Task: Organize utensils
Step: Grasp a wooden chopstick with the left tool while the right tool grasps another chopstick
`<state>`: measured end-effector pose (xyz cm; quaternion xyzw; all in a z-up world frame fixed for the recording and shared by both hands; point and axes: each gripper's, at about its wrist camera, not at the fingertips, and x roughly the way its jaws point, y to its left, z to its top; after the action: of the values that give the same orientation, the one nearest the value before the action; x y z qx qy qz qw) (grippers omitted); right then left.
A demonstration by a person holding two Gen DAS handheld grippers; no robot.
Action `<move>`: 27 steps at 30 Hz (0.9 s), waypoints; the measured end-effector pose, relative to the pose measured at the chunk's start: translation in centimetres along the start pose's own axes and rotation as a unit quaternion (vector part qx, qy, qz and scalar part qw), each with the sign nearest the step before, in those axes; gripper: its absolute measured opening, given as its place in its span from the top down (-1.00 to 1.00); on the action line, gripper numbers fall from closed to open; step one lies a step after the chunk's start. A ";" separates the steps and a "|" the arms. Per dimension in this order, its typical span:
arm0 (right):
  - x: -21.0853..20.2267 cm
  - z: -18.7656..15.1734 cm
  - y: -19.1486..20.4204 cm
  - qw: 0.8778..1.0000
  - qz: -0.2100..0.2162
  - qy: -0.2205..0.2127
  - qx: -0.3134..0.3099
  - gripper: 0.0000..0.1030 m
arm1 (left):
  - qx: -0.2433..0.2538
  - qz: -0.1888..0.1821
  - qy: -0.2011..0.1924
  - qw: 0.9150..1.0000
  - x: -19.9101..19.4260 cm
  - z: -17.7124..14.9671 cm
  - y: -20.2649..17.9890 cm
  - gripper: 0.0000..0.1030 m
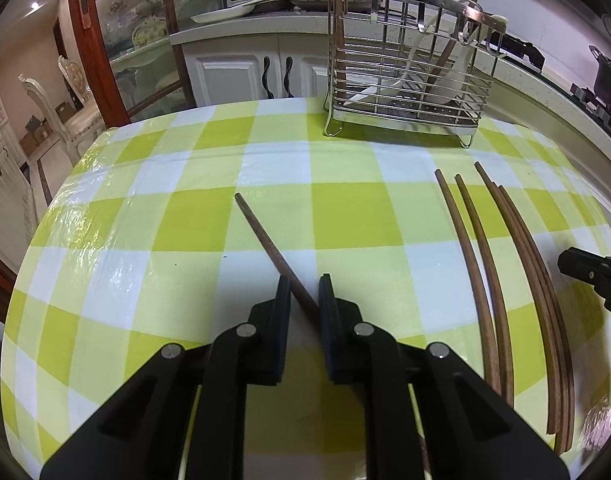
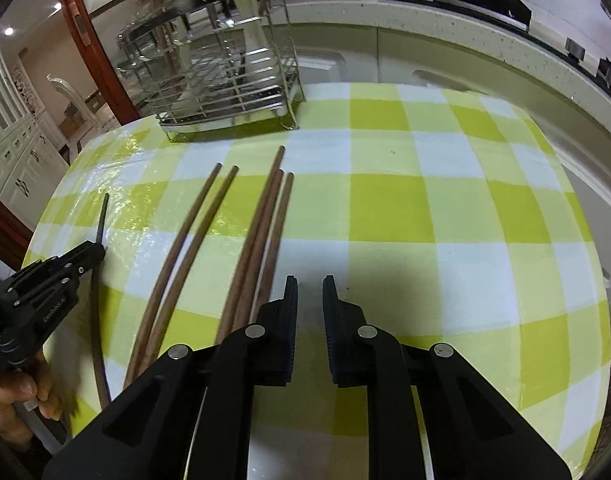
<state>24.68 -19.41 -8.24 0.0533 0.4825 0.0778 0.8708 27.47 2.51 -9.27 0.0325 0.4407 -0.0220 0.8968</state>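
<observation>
Holding one brown chopstick [image 1: 265,240], the left gripper [image 1: 305,280] has its jaws narrow and pressed on the stick, which crosses them at a slant, its free end pointing forward and to the left over the checked table [image 1: 145,220]. Five more chopsticks [image 2: 241,248] lie loose on the cloth, nearly parallel, their long axes running from the near edge of the table toward the far edge. They lie just to the left of the right gripper [image 2: 310,280], whose jaws stand narrow with nothing between them. The wire utensil rack [image 1: 405,72] stands at the far edge of the table, straight beyond the loose sticks. I judge the right hand is nearer to them, and the held stick must travel forward to reach the rack.
</observation>
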 end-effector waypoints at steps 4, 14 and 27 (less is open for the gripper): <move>0.4 0.0 0.8 1.000 0.007 0.008 -0.008 0.49 | -0.002 -0.003 -0.002 1.000 -0.1 -0.1 0.0 0.71; 0.7 0.0 1.0 1.000 -0.017 0.004 -0.015 0.17 | -0.004 -0.006 -0.005 1.000 -0.2 -0.2 0.1 0.70; 1.1 -0.7 1.6 0.997 -0.052 0.007 -0.048 0.17 | -0.004 -0.004 -0.004 1.000 -0.3 -0.2 0.1 0.69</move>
<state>24.51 -17.58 -9.24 -0.0139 0.4865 0.0561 0.8718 27.14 2.67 -9.18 0.0266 0.4370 -0.0243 0.8988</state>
